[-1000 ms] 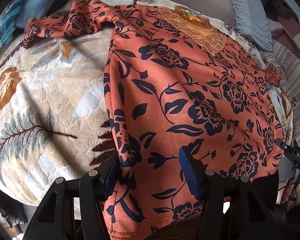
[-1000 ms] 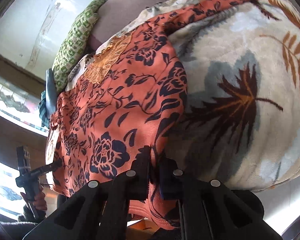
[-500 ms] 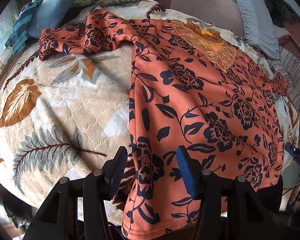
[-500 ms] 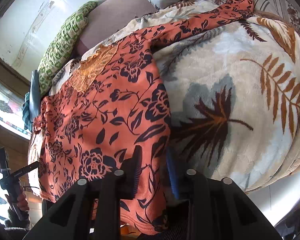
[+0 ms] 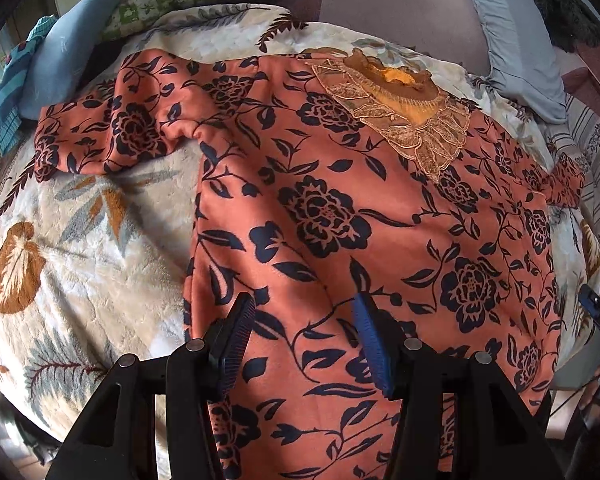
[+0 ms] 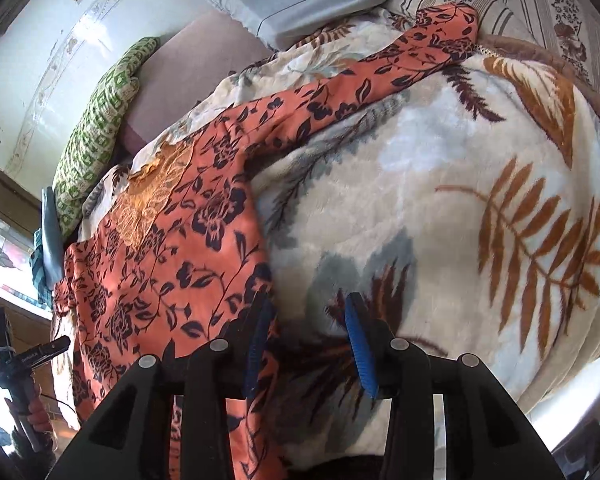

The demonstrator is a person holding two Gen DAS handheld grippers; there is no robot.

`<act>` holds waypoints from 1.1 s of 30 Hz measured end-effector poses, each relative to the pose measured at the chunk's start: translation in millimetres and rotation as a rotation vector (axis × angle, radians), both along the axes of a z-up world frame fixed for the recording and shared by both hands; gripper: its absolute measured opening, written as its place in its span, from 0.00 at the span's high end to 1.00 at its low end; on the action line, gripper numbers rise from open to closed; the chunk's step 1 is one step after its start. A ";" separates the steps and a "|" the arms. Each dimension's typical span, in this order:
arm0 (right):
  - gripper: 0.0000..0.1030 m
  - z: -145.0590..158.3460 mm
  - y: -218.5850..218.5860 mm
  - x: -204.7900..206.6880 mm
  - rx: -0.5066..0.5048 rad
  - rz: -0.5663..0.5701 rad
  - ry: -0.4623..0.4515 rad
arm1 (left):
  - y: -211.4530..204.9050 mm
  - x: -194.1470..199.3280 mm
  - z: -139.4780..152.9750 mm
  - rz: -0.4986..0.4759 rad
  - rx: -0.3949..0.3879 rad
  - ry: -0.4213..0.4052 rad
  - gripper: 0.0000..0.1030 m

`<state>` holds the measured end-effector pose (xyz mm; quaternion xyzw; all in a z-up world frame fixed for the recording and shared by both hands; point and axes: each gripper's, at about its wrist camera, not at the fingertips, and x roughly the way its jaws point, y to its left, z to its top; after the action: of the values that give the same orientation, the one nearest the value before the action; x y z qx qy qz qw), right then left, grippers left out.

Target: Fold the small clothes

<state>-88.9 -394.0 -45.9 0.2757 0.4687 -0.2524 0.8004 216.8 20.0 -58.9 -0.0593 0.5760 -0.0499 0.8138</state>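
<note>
Orange floral top (image 5: 340, 208) lies spread face-up on the leaf-patterned blanket (image 5: 80, 248), its lace collar (image 5: 404, 120) toward the pillows and its hem hanging over the near edge of the bed. In the left wrist view, the left gripper (image 5: 302, 344) hovers over the lower left part of the body with its jaws wide apart and nothing between them. One sleeve (image 5: 112, 136) stretches out to the side and is a little bunched at the armpit. To do the first fold well, that sleeve probably wants smoothing before it is brought across the chest, and the grip should take the side seam, not loose cloth in the middle.

In the right wrist view, the right gripper (image 6: 306, 340) also stands with jaws apart and empty, straddling the top's (image 6: 172, 264) right side edge, one pad over the fabric and one over the blanket (image 6: 460, 208). The other sleeve (image 6: 384, 76) runs straight out toward the striped bedding (image 6: 540, 12). Both grips should likely pinch at matching heights, so the fold line stays parallel to the seam.
</note>
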 end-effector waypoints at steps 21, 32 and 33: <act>0.36 -2.9 -295.4 150.6 -0.124 -0.323 0.064 | -110.0 108.0 -89.9 -0.128 0.173 0.027 0.40; 0.63 -48.8 -294.1 186.2 -0.328 -0.310 0.308 | -111.5 111.3 -94.7 -0.123 0.160 0.018 0.29; 0.67 -48.3 -291.6 180.7 -0.334 -0.294 0.304 | -111.2 110.9 -94.6 -0.121 0.161 0.015 0.29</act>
<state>91.8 -685.6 -94.2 0.1637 0.4902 -0.4782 0.7101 327.6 -91.2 -153.5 0.0408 0.5869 -0.0520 0.8070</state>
